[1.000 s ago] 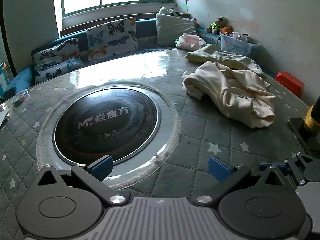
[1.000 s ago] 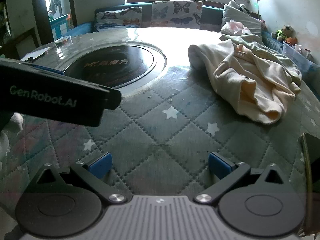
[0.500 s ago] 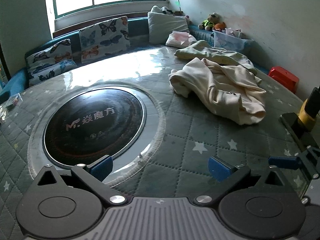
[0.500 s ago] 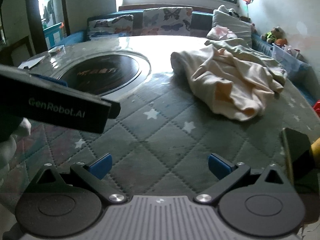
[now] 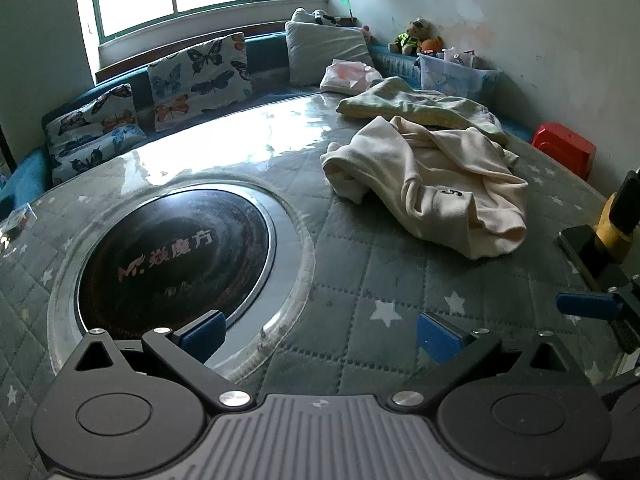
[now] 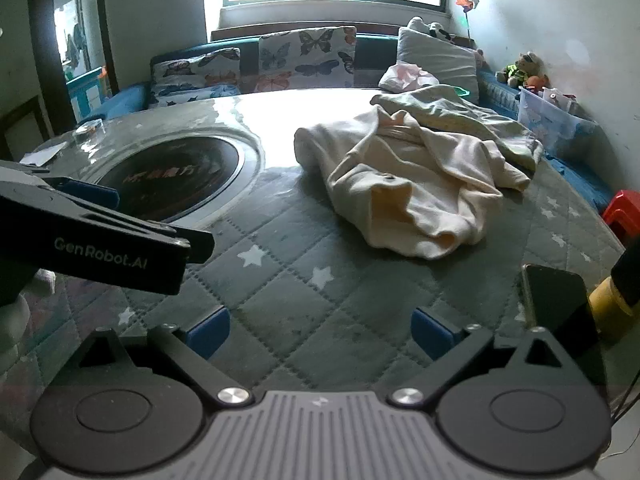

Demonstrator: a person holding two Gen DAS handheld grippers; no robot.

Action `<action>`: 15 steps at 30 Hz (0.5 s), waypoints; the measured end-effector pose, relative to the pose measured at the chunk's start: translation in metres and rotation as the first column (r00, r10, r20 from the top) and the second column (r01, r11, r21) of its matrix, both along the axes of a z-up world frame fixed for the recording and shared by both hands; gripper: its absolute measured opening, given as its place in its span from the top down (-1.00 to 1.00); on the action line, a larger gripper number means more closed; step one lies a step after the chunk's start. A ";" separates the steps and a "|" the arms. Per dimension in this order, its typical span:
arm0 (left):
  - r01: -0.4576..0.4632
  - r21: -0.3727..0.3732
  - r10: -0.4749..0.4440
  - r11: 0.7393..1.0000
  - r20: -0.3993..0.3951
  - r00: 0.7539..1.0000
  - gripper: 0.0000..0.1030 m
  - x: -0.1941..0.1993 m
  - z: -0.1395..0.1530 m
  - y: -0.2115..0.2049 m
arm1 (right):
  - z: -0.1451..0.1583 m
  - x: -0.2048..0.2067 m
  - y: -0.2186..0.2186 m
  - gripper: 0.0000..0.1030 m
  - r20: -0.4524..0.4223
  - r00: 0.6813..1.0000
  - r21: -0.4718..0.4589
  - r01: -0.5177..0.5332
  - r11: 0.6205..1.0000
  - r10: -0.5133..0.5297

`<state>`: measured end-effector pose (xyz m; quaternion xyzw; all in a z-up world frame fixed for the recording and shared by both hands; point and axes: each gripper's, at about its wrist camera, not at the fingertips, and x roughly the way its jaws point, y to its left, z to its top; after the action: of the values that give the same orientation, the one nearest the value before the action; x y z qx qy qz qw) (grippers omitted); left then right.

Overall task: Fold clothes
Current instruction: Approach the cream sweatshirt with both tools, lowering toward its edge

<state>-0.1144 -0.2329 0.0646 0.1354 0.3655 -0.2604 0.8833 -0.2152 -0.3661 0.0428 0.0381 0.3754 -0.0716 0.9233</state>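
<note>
Clothes (image 5: 432,184) lie crumpled on the table (image 5: 360,264), well ahead and right of the left gripper (image 5: 320,336) and ahead of the right gripper (image 6: 320,330); both gape, empty.
</note>
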 end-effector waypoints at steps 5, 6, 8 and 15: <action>0.003 0.012 -0.003 1.000 -0.002 1.000 -1.00 0.007 0.001 -0.010 | 0.001 0.003 -0.011 -0.87 0.005 1.000 0.007 0.017 1.000 -0.017; 0.005 0.014 -0.005 1.000 -0.001 1.000 -1.00 0.008 0.001 -0.012 | 0.001 0.004 -0.013 -0.84 0.005 1.000 0.009 0.020 1.000 -0.020; 0.010 0.021 -0.010 1.000 0.001 1.000 -1.00 0.010 0.001 -0.017 | 0.001 0.006 -0.018 -0.83 0.005 1.000 0.015 0.028 0.999 -0.029; 0.015 0.037 -0.015 0.999 -0.009 1.000 -1.00 0.021 -0.001 -0.031 | 0.000 0.013 -0.033 -0.76 0.001 0.999 0.033 0.049 0.998 -0.049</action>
<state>-0.0930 -0.2640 0.0638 0.1533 0.3733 -0.2608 0.8770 -0.2021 -0.3990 0.0424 0.0626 0.3746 -0.0881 0.9209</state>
